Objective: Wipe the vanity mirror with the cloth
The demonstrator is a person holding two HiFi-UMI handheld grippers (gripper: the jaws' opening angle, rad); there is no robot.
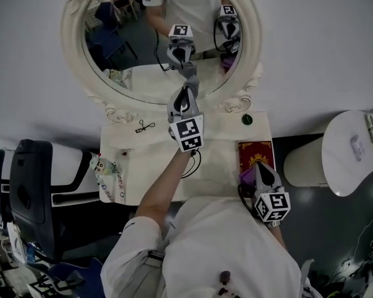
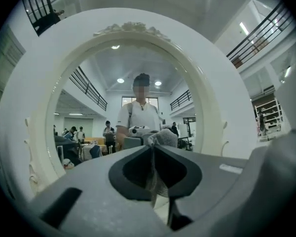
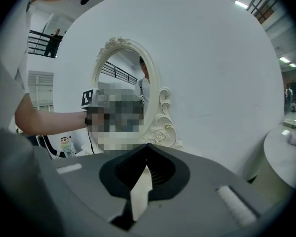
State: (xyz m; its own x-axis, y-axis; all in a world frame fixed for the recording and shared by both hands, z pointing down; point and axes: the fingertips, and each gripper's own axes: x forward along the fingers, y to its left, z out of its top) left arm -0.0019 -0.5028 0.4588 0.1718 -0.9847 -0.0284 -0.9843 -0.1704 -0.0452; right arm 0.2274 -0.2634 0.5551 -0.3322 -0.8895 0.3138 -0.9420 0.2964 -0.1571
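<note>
The oval vanity mirror (image 1: 130, 73) in its ornate cream frame (image 1: 71, 39) stands at the back of the white vanity table (image 1: 155, 151). My left gripper (image 1: 188, 87) is shut on a grey cloth (image 1: 189, 73), and the cloth rests against the lower middle of the glass. In the left gripper view the cloth (image 2: 163, 137) bunches out past the closed tips of the left gripper (image 2: 153, 146), with the frame (image 2: 19, 132) filling the picture. My right gripper (image 1: 262, 168) hangs shut and empty at the table's right front. The right gripper view has the right gripper (image 3: 147, 145) aimed at the frame's scrollwork (image 3: 163, 115).
On the table lie a red patterned box (image 1: 255, 153), a small green item (image 1: 247, 119), a black clip (image 1: 145, 126) and a string of trinkets (image 1: 109, 174). A black chair (image 1: 25, 188) stands left; a white round table (image 1: 354, 154) and a cylinder (image 1: 304, 163) stand right.
</note>
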